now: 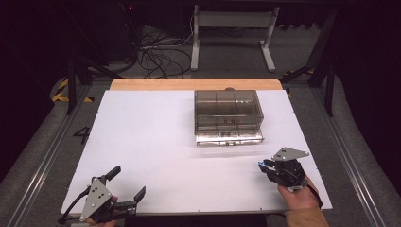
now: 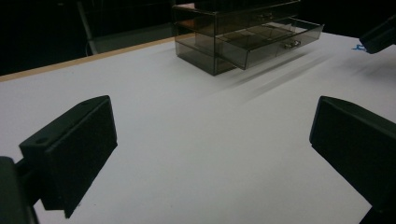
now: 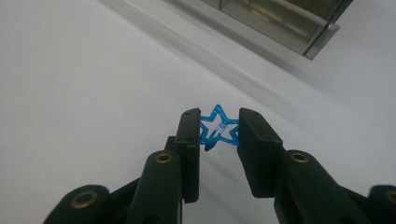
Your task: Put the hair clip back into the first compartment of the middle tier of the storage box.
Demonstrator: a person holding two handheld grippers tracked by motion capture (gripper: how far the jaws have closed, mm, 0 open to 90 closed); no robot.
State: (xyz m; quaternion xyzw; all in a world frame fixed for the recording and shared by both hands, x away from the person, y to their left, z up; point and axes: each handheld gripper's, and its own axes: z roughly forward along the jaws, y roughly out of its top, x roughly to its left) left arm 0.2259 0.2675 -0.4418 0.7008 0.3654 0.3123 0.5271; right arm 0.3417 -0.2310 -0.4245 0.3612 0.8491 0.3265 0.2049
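A small blue star-shaped outline clip of thin plastic or wire (image 3: 218, 131) sits clamped between the two black jaws of the right claw (image 3: 219, 135), its points pressed against both inner pads. In the high view the same blue star (image 1: 261, 164) shows as a speck at the tip of the right claw (image 1: 265, 166), which is held low over the white surface (image 1: 156, 142) near its right edge, towards the near right corner. The person's right hand (image 1: 298, 196) grips the claw's body from the near edge, and a grey three-cornered plate tops it.

Beyond the star, towards the far edge and a little right of the middle, stands a smoky transparent plastic drawer box (image 1: 228, 113) with compartments visible through its top. Its bottom drawer (image 1: 229, 138) is pulled out towards the near edge, with small metal knobs on the front. The star is well apart from the drawer.

At the near left corner of the surface the left claw (image 1: 126, 183) rests in the person's left hand (image 1: 101, 215), its jaws spread wide apart with nothing between them. The left gripper view shows those two black jaws far apart over bare white surface, the drawer box (image 2: 243, 37) ahead.
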